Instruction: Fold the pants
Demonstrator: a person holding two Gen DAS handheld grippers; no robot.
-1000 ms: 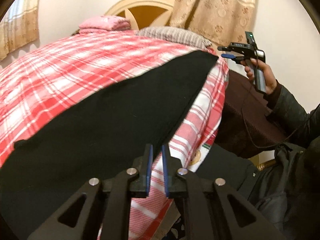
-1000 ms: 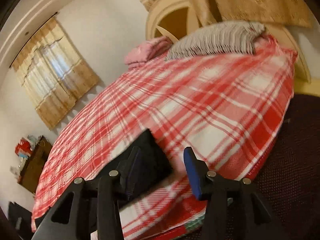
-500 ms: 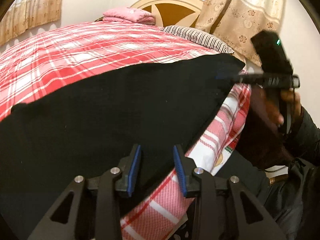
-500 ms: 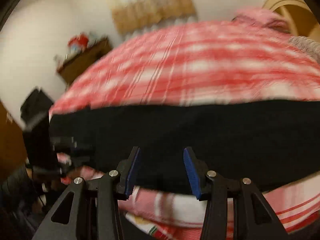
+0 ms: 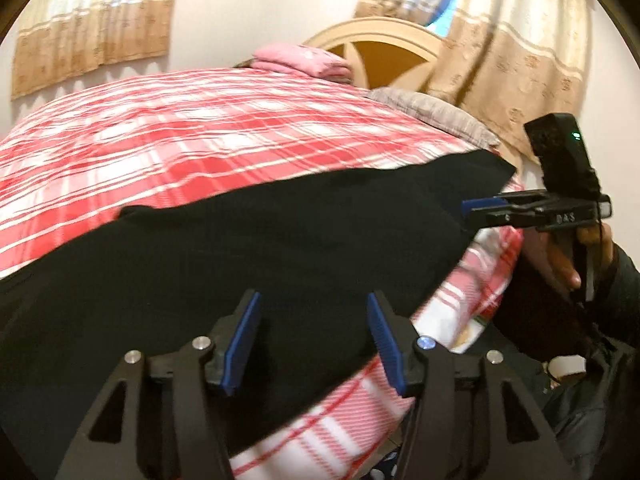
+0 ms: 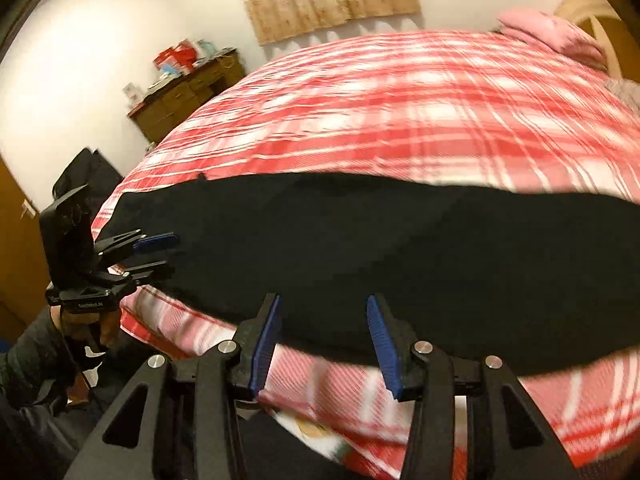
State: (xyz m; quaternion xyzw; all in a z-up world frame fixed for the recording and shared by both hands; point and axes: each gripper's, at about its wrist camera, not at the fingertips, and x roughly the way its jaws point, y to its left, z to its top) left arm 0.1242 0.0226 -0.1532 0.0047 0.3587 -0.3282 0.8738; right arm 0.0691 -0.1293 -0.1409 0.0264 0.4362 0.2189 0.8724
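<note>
Black pants (image 5: 248,264) flat along bed (image 5: 200,136) edge.
Left gripper (image 5: 312,340) and right gripper (image 6: 322,344): fingers spread wide, holding nothing.

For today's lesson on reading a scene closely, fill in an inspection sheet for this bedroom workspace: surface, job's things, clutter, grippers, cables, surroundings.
Surface: bed with red-and-white plaid cover.
Job's things: black fabric pants lying flat along the bed's near edge.
Clutter: folded pink cloth and grey striped pillow by the headboard.
Grippers: left hand-held gripper open, fingers on either side of the pants' near edge; right hand-held gripper open, at the pants' near edge.
Cables: thin black cord hanging at the right hand.
Surroundings: beige patterned curtains, cream arched headboard, brown wooden dresser with boxes on top, white walls.
</note>
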